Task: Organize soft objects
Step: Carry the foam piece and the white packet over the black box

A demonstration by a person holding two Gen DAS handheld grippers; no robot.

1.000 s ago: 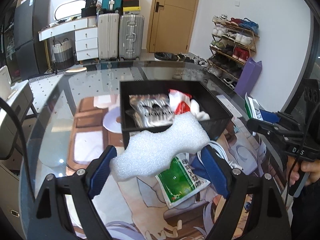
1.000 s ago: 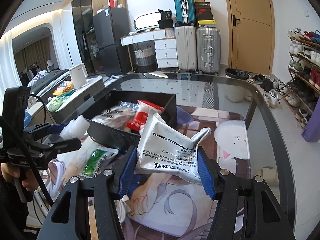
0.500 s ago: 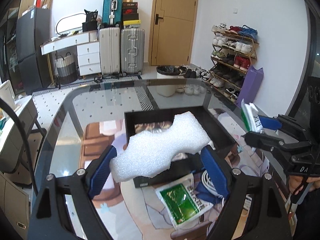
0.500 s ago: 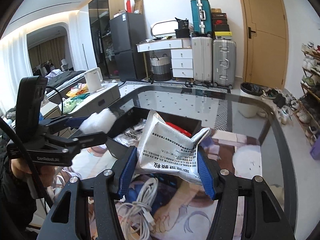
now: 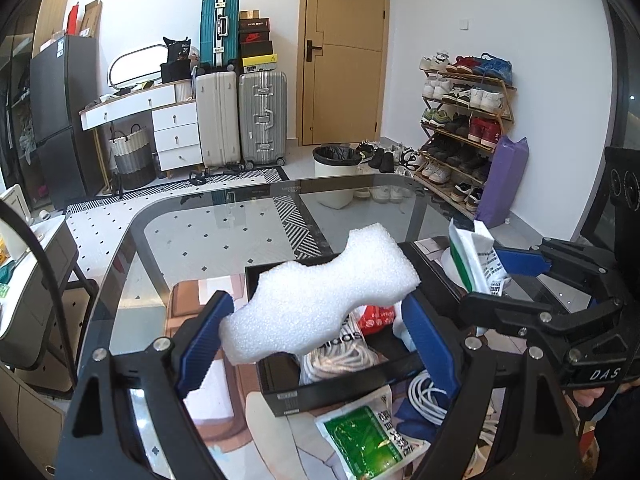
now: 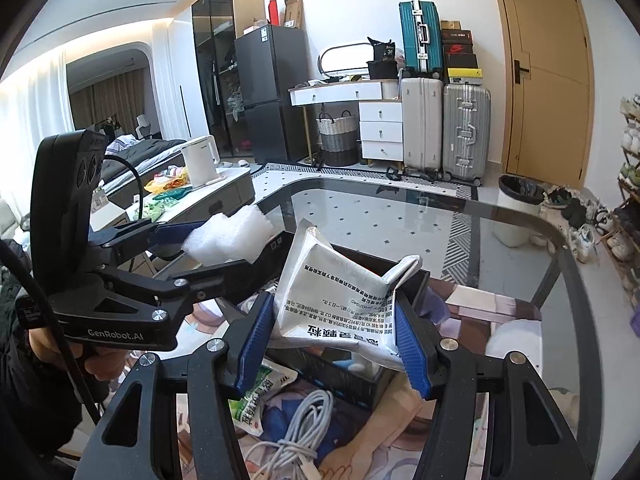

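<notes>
My left gripper (image 5: 316, 334) is shut on a white foam piece (image 5: 320, 300) and holds it up over the black box (image 5: 340, 390) on the glass table. My right gripper (image 6: 334, 330) is shut on a white printed pouch (image 6: 340, 300), also lifted above the box (image 6: 352, 378). In the left wrist view the right gripper (image 5: 480, 276) holds the pouch (image 5: 474, 256) at the right. In the right wrist view the left gripper (image 6: 224, 248) holds the foam (image 6: 228, 236) at the left. The box holds a white cord and red and white packets.
A green packet (image 5: 368, 442) lies on the table in front of the box, also in the right wrist view (image 6: 260, 396). A coiled white cable (image 6: 296, 436) lies beside it. The glass table edge (image 5: 224, 196) curves behind. Suitcases and a shoe rack stand by the walls.
Both grippers have risen and tilted up, each still holding its object. The box has dropped lower in both views. The two grippers have come closer together.
</notes>
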